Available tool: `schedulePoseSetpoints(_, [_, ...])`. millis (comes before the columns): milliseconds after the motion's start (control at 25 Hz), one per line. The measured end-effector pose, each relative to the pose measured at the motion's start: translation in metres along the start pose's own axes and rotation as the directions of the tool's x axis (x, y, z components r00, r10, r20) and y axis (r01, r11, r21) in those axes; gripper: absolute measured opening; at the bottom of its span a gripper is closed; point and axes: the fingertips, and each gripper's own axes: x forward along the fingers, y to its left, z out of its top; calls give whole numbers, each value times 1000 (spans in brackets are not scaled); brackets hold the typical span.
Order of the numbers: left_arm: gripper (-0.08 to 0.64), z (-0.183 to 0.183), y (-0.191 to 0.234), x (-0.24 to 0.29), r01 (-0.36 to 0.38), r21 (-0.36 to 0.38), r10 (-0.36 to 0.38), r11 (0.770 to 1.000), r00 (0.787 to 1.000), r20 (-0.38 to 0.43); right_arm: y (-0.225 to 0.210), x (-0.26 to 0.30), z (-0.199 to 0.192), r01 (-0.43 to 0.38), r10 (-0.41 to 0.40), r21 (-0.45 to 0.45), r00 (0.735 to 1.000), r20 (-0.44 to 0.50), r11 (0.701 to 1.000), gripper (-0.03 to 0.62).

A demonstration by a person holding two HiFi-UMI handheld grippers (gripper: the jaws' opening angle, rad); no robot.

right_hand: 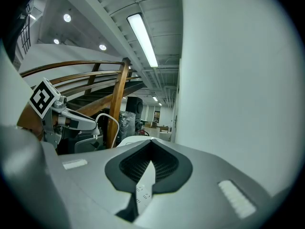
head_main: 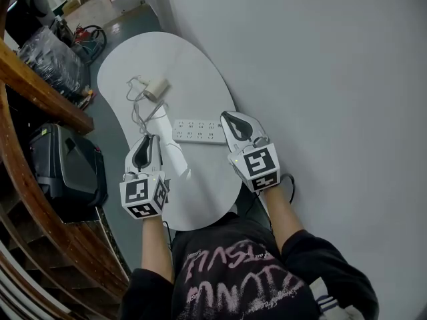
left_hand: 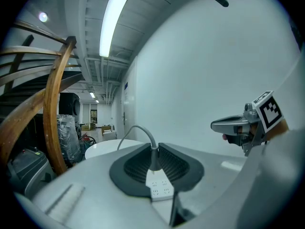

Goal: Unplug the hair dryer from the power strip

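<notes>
A plain grey wall (head_main: 320, 79) fills the right half of the head view. Beside it stands a white oval table (head_main: 193, 65) with a glossy top. A curved brown wooden handrail (head_main: 40, 85) runs along the left edge, with a black hard case (head_main: 63, 172) on the floor below it. The person, in a black top with pink print (head_main: 233, 272), stands at the near end of the table and holds one gripper in each hand.

Right gripper (head_main: 229, 116): it points away from the person, and its tips are over the right end of the power strip. In the right gripper view the jaws are closed tip to tip with nothing clamped between the pads. The white socket face shows through the gap behind the tips. Contact with the strip cannot be confirmed.

Left gripper (head_main: 148, 139): it is positioned near the left end of the strip and also points away from the person. In the left gripper view the jaws are closed on a grey cable (left_hand: 153, 147), which rises from the tips and arcs to the left. A white face with socket holes shows in the gap directly below the cable. Whether the plug pins still sit in a socket cannot be determined.

The long white rectangular power strip (head_main: 197, 131) lies flat across the middle of the table, between the two grippers.

The small beige-white hair dryer (head_main: 156, 89) lies farther up the table, well apart from the strip. Loose loops of its cable lie beside it and lead back toward the left gripper.
</notes>
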Motion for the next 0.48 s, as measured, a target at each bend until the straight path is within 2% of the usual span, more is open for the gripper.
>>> schedulePoseSetpoints(480, [61,4,4,-2,-9,-4,9,1000,999,31,-5,-1,-2,19,-20,12,1000,10,1000,8])
